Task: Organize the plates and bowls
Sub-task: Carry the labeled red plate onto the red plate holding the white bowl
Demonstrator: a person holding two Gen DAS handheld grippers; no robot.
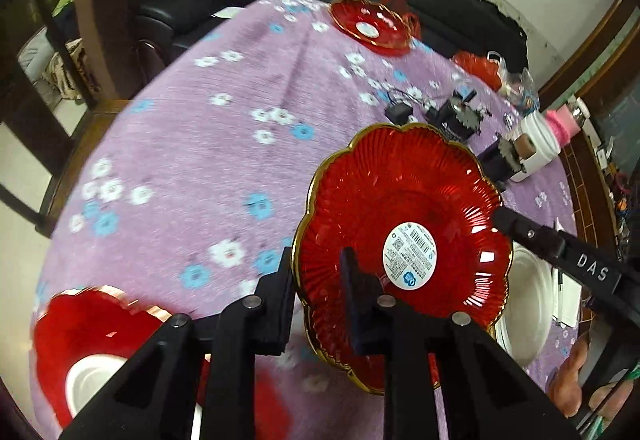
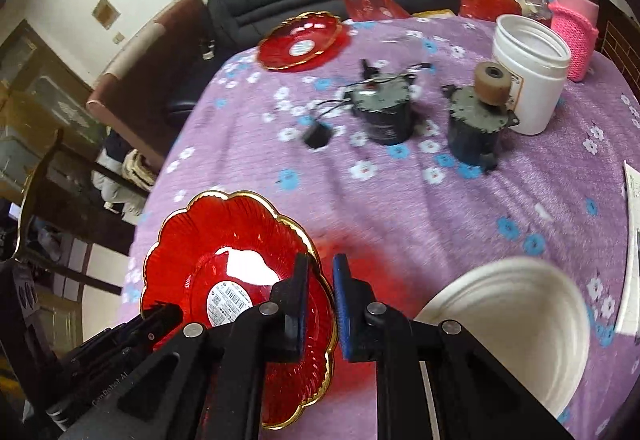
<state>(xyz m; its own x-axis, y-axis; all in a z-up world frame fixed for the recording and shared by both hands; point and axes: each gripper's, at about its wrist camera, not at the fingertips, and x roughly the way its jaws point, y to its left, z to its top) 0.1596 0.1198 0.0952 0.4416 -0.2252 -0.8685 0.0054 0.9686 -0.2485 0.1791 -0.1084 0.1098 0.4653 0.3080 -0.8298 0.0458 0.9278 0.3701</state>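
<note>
Round table (image 2: pixel 420 224), purple flowered cloth. Far side: red plate (image 2: pixel 300 42). Right: two motors (image 2: pixel 384 112), white jar (image 2: pixel 528 76). Near: white bowl (image 2: pixel 516 324).

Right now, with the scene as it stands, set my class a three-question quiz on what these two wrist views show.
1. True or false: the red plate with the round label is gripped at its rim by both the left gripper and the right gripper.
2. What stands next to the white jar? A. two dark motors B. a kettle C. a stack of books
3. Fill in: the flowered tablecloth is mainly ____ in colour.

Key: 1 true; 2 A; 3 purple.
</note>
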